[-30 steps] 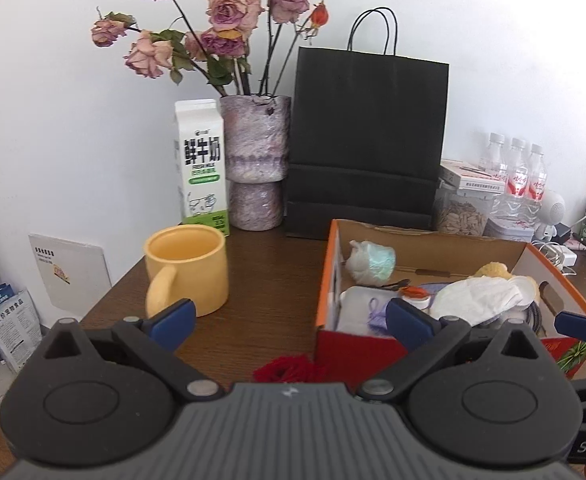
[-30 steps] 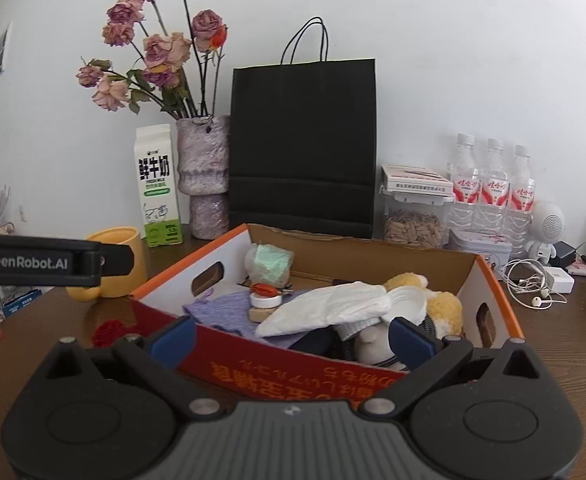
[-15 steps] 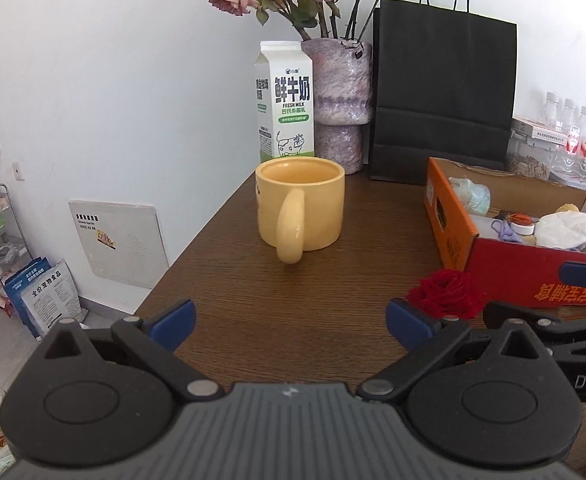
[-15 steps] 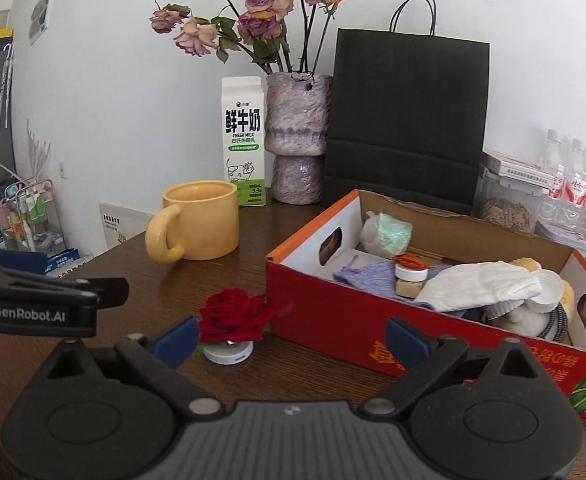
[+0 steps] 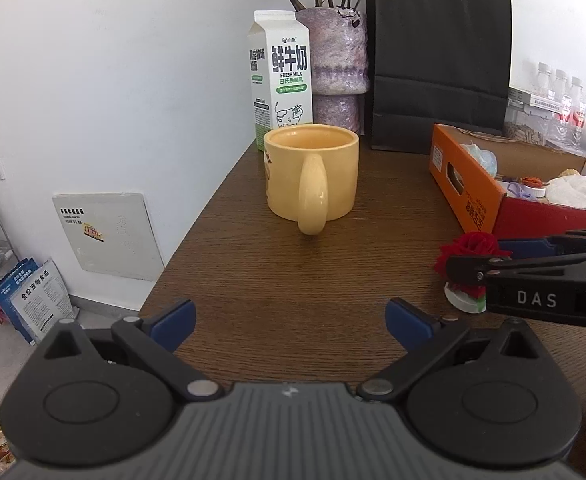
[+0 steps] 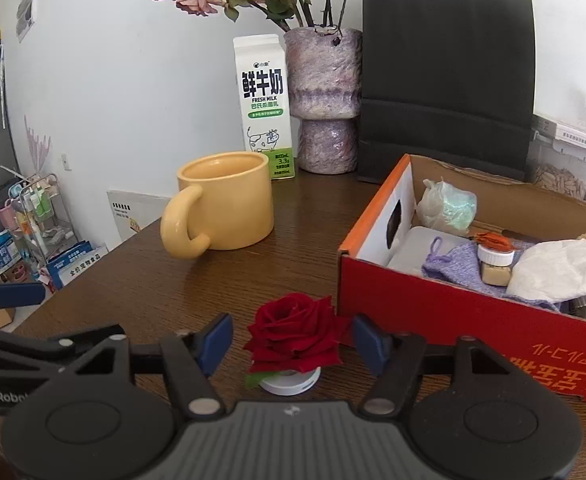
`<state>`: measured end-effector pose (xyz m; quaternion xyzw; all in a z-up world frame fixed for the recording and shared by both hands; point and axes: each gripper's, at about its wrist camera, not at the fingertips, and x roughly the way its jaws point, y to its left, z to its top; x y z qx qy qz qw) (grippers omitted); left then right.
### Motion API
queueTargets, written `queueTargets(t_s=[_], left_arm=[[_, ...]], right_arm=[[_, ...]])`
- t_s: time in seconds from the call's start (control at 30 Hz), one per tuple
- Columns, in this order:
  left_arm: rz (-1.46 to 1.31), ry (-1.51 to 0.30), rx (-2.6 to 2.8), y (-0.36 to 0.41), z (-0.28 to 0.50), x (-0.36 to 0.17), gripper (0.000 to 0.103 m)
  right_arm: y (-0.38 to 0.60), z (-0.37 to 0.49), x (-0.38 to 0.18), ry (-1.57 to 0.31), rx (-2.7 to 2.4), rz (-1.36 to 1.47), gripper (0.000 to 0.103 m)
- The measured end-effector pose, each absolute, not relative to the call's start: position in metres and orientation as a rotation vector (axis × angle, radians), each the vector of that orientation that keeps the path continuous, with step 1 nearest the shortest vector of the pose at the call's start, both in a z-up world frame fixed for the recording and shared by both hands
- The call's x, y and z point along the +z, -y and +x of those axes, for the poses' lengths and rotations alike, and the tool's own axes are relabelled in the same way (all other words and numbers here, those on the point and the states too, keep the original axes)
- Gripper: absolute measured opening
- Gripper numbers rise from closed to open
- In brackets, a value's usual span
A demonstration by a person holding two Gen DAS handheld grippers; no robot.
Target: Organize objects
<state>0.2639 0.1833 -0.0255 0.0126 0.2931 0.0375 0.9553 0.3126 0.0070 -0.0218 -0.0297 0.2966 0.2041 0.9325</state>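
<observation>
The right gripper (image 6: 293, 338) has just been closing; its fingers straddle the red rose (image 6: 295, 338) (standing beside the cardboard box (image 6: 433, 304)), apparently not yet pressing. The left gripper (image 5: 289, 322) stands open, facing the yellow mug (image 5: 313, 172).

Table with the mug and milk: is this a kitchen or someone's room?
Probably a lived-in home room. The wooden table holds a yellow mug, a milk carton and dried roses in a vase.

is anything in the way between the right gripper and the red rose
Nothing visible. The red rose on its white base already sits between the fingers of the right gripper, whose jaws have just been closing; the pads don't yet press it.
</observation>
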Motion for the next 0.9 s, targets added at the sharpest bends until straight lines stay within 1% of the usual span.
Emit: queueTargets(t_s=[0.03,0.07,0.1,0.13,0.2,0.73,0.9], left_arm=[[0.028,-0.59,0.068,-0.182,0.263,-0.026,0.103],[0.031,-0.586,0.062,-0.181,0.262,-0.025,0.103],[0.033,-0.585,0.057,-0.18,0.262,-0.026,0.103],[0.035,-0.586,0.051,-0.179,0.262,-0.026,0.103],[0.039,-0.59,0.031,-0.176,0.262,-0.027,0.103],[0.096,-0.584,-0.122,-0.13,0.256,-0.037,0.103],[0.103,-0.54,-0.144,-0.106,0.248,-0.035,0.103]], right_arm=[[-0.008,0.314,-0.023,-0.614,0.426,-0.054,0.043],[-0.007,0.313,-0.023,-0.612,0.434,-0.042,0.041],[-0.006,0.312,-0.022,-0.608,0.441,-0.033,0.037],[-0.004,0.311,-0.021,-0.605,0.445,-0.026,0.035],[-0.002,0.309,-0.02,-0.599,0.453,-0.01,0.032],[0.017,0.279,0.001,-0.542,0.491,0.057,0.032],[0.022,0.263,0.005,-0.532,0.51,0.059,0.031]])
